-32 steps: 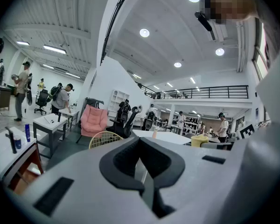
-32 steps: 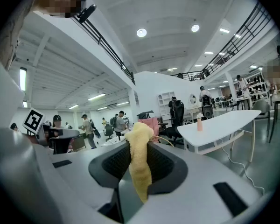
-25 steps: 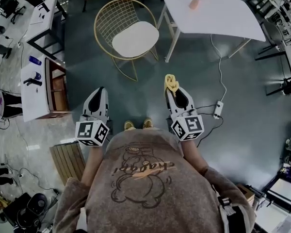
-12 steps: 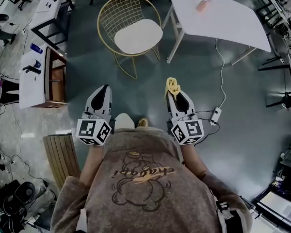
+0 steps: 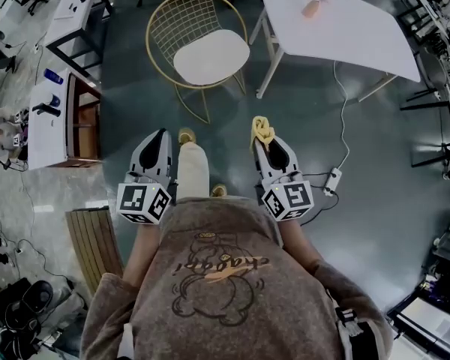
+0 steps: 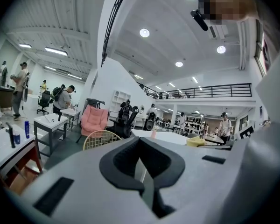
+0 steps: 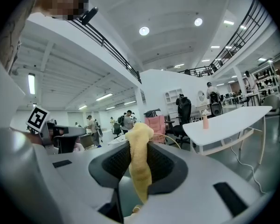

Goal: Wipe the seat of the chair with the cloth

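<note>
Grey floor (image 5: pixel 300 118), table (image 5: pixel 345 32) by chair (image 5: pixel 210 57). R gripper (image 5: pixel 265 141) jaws pinch cloth (image 5: pixel 263 130); L gripper (image 5: pixel 159 136) jaws pressed together.

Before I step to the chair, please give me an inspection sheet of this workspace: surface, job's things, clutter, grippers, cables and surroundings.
Surface: chair seat, white and bare, nothing lying on it.
Job's things: yellow cloth, held above the floor, not yet at the seat.
Clutter: pink bottle on the white table; small bottles on the left desk.
Grippers: left gripper shut, empty; right gripper shut on the cloth.
Cables: white cable runs over the floor to a power strip, right of the chair.
Surroundings: wooden pallet at the left; people farther back in the hall.
</note>
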`<state>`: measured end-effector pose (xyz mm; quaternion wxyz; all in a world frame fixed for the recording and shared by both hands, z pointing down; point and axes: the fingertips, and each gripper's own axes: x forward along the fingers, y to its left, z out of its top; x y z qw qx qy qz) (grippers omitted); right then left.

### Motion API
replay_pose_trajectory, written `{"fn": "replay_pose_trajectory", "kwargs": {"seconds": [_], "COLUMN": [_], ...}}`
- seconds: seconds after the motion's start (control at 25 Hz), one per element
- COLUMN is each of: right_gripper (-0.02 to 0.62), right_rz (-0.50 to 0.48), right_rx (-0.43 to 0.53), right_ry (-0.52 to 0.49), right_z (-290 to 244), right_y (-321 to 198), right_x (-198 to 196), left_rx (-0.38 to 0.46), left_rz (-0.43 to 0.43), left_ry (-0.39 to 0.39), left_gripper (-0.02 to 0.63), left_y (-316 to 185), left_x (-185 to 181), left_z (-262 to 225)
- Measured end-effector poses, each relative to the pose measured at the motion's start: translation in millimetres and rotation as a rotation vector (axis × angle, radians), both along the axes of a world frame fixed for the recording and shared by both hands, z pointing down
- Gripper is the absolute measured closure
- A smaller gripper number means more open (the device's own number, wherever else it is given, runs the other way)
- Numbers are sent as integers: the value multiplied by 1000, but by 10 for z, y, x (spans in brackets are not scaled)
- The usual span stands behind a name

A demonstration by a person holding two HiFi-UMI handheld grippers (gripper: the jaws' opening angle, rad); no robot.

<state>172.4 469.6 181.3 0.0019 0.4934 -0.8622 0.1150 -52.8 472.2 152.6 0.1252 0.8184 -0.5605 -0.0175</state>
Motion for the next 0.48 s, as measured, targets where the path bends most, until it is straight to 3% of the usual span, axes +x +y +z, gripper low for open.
{"fn": "replay_pose_trajectory", "kwargs": {"seconds": [0.48], "right_gripper": [477], "right_rz": [19], "right_rx": [-18], "right_ry": [3], "right_z": [136], "right_y": [-847], "right_x": [-124], "left_rx": [-13], "left_rz": [29], "left_ry": [11], "left_gripper": [603], "left_y": [-948], "left_x": [-87], "left_z": [124]}}
